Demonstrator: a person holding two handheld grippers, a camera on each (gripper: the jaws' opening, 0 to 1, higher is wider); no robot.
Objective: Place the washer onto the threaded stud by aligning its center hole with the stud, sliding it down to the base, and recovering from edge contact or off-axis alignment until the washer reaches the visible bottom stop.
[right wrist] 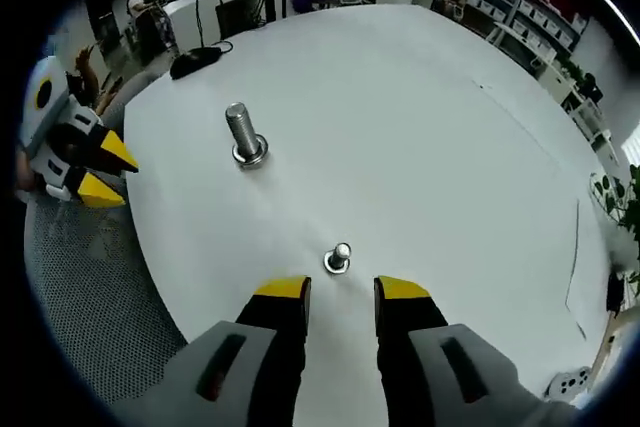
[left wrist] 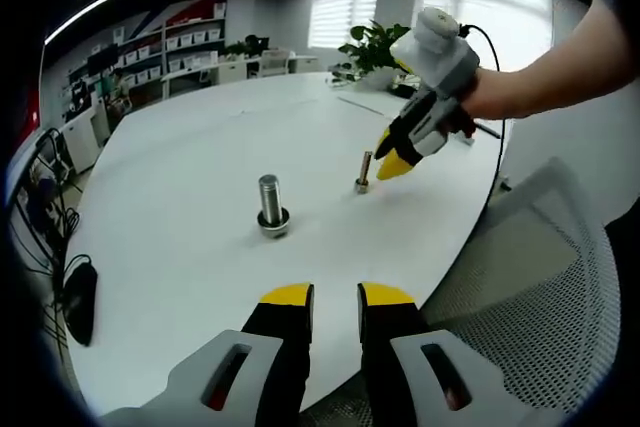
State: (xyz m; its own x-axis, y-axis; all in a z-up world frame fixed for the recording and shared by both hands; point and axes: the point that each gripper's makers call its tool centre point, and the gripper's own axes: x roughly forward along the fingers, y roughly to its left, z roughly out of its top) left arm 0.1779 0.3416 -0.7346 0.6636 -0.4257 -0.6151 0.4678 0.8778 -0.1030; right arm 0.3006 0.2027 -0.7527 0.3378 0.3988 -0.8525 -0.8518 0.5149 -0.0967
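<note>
Standing on the white table (right wrist: pixel 450 127), the small stud (right wrist: pixel 340 258) already wears a washer at its base; the larger stud (right wrist: pixel 243 135) does too. Closing carelessly could tip the small stud, I think. The right gripper (right wrist: pixel 341 292) hovers just before it, jaws narrowly apart, empty. The left gripper (left wrist: pixel 335 297) is likewise empty, near the table edge.
</note>
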